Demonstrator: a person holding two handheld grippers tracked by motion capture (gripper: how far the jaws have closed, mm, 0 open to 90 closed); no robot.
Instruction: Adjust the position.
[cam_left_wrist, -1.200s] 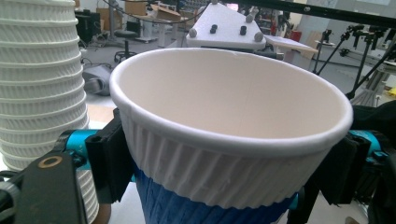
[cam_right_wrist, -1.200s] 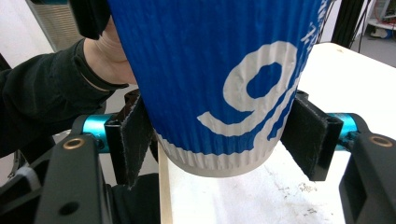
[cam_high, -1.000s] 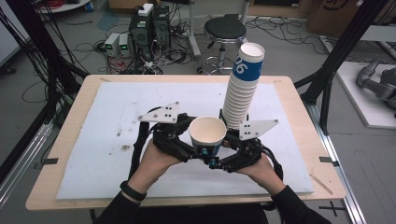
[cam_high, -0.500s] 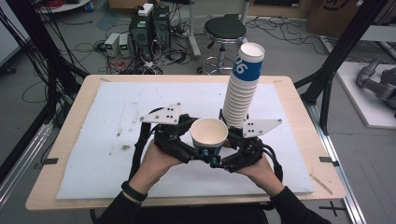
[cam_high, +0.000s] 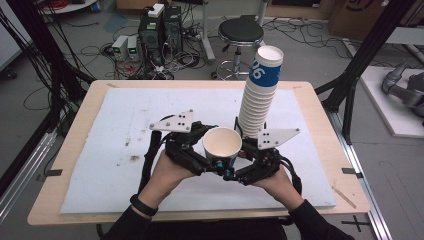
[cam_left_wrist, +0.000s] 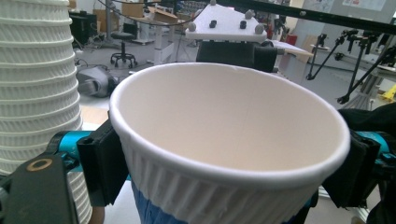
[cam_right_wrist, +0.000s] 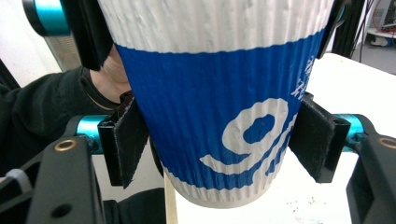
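A single paper cup (cam_high: 222, 144), white inside with a ribbed white and blue wall, is held upright above the white mat, near the table's front middle. My left gripper (cam_high: 210, 157) is shut on it just under the rim; in the left gripper view its black pads (cam_left_wrist: 100, 163) press both sides of the cup (cam_left_wrist: 224, 116). My right gripper (cam_high: 235, 167) is shut on the blue lower part (cam_right_wrist: 210, 84), one pad (cam_right_wrist: 123, 144) on each side. A tall stack of the same cups (cam_high: 257, 100) stands right behind the held cup.
The white mat (cam_high: 125, 125) covers most of the wooden table (cam_high: 320, 100), with a few dark stains at its left. On the floor beyond the far edge are a black stool (cam_high: 241, 32) and computer boxes (cam_high: 160, 30). Black frame posts (cam_high: 350, 85) rise at the right.
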